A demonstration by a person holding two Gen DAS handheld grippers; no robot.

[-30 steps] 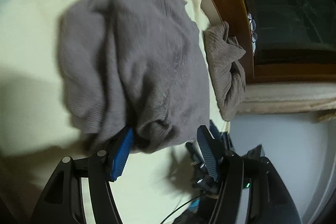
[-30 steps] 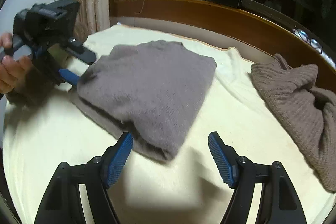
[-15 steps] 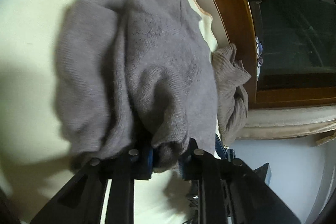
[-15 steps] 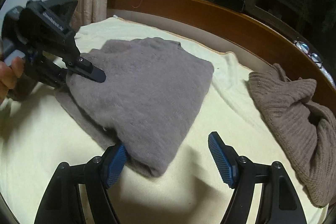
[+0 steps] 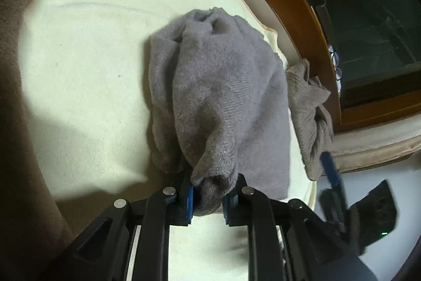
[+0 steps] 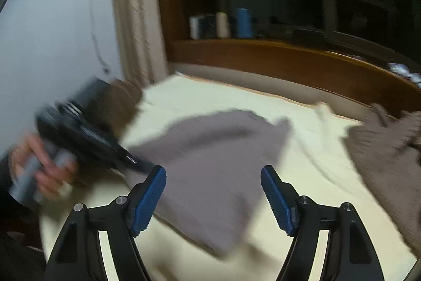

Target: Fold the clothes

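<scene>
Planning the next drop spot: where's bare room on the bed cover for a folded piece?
Biggest free patch: the cream cover left of the grey sweater in the left wrist view, out to the brown edge. A narrower strip lies between the sweater and the headboard. Crowded: the side where the brown sweater lies by the grey one, and the corner pinched in the left tool.

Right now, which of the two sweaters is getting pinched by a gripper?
The smooth grey sweater: the left gripper has a bunch of its edge between its blue pads. The ribbed brownish sweater lies crumpled by the wooden ledge, untouched.

Fuzzy grey knit sweater (image 5: 223,96) on matt cream cloth (image 5: 92,57).
</scene>
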